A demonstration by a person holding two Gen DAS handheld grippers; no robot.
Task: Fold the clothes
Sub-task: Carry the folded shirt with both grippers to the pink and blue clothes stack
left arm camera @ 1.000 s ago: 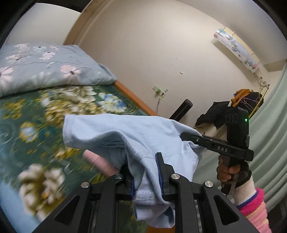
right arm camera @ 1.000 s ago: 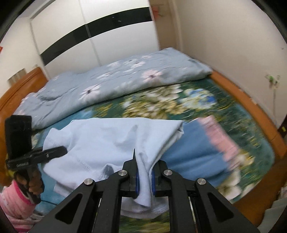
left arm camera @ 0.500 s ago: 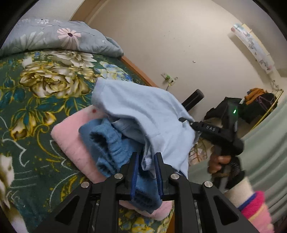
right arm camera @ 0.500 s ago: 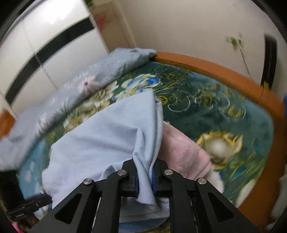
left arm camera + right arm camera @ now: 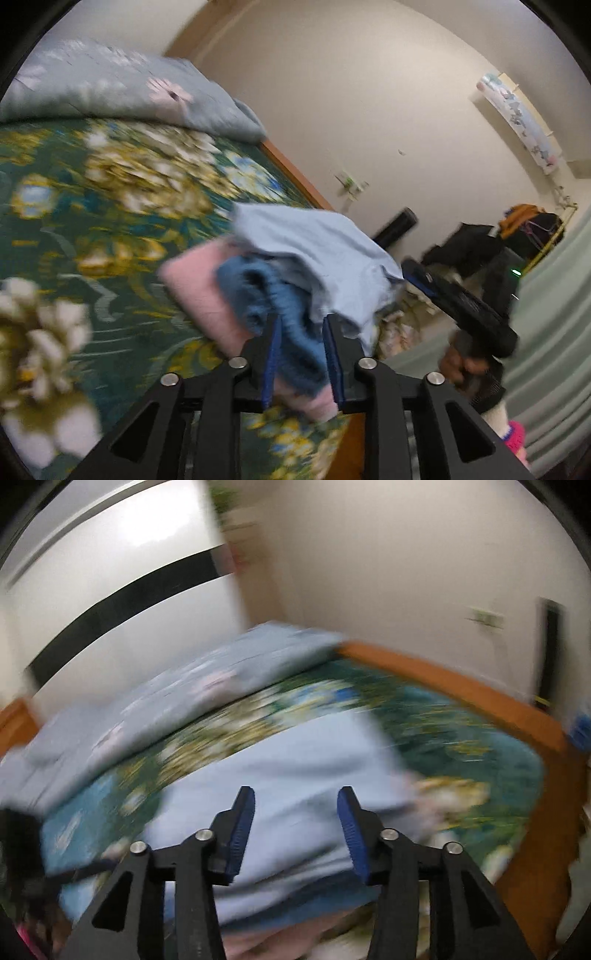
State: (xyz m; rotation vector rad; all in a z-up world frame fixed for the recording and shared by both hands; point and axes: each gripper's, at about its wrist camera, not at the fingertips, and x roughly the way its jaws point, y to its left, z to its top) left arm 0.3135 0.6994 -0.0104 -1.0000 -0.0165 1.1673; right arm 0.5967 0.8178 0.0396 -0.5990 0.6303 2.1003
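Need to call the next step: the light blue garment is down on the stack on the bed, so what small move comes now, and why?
Probably back both grippers straight away from the pile. The light blue garment lies on the darker blue piece and pink piece. The right gripper has jaws opening with no pinch; the left gripper, also opening, straddles cloth, so a sideways pull could drag the stack.

Dim indoor light; heavy motion blur, worst right wrist; fisheye-bent, vignetted edges.
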